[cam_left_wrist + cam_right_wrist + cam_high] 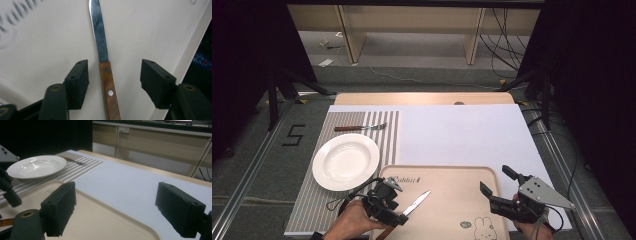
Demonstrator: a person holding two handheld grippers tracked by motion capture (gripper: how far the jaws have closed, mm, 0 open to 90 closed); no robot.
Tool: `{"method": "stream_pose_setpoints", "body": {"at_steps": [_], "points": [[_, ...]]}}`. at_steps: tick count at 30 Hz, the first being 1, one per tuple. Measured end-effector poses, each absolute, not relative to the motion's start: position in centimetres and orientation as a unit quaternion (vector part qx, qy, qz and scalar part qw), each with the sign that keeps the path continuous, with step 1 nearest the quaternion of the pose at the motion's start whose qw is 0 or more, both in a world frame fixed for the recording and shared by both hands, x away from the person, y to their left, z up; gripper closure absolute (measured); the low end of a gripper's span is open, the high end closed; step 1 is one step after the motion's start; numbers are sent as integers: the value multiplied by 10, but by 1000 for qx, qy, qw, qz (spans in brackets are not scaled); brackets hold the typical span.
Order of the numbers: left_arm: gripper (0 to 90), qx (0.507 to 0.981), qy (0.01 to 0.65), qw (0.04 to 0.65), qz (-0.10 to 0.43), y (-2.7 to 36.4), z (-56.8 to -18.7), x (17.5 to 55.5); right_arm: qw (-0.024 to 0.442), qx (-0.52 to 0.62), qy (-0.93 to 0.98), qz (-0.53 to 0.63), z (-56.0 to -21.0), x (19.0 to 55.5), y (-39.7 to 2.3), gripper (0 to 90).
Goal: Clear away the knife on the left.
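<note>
We read the knife (pixel 102 60) as a polished metal blade, mirror-like with faint smears, on a brown wood handle with visible grain and two metal rivets. The tray (pixel 462 175) looks like smooth matt beige plastic with printed lettering and a rabbit drawing. We see the plate (pixel 345 161) as glossy white ceramic catching highlights. The placemat (pixel 314 200) looks like woven cloth, grey and white stripes, matt. The fork (pixel 361 128) has shiny metal tines and a dark wood handle. The white sheet (pixel 462 135) looks like flat matt paper or board. Tabletop (pixel 422 98) is pale wood-look laminate. Both grippers' jaws look like matt black plastic with slightly rough edges.
</note>
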State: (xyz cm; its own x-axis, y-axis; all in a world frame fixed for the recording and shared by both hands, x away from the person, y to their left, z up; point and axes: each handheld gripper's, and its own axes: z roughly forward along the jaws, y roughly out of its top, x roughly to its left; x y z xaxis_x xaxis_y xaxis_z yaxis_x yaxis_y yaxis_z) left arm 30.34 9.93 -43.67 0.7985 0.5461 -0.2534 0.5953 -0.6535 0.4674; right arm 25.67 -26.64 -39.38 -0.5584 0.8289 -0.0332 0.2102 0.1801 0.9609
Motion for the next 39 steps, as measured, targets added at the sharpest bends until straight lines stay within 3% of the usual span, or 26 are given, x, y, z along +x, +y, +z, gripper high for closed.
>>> {"method": "stream_pose_setpoints", "body": {"at_steps": [3, 7, 9, 14, 22, 27, 39], "points": [[253, 909, 298, 292, -15, 98, -432, 301, 295, 366, 710, 525, -394, 257, -266, 178], [247, 917, 266, 296, -2, 91, -433, 297, 295, 366, 710, 524, -394, 257, -266, 178], [313, 916, 273, 294, -4, 85, -435, 290, 295, 366, 710, 525, -394, 257, -266, 179], [586, 929, 249, 274, -4, 78, -439, 289, 296, 365, 711, 524, -394, 257, -266, 179], [823, 946, 226, 231, 17, 61, -447, 289, 295, 364, 712, 523, -395, 257, -265, 180], [896, 951, 219, 218, 21, 57, -451, 291, 295, 364, 712, 523, -395, 257, -265, 182], [898, 953, 227, 202, 19, 55, -457, 295, 295, 364, 713, 522, -395, 257, -265, 182]]}}
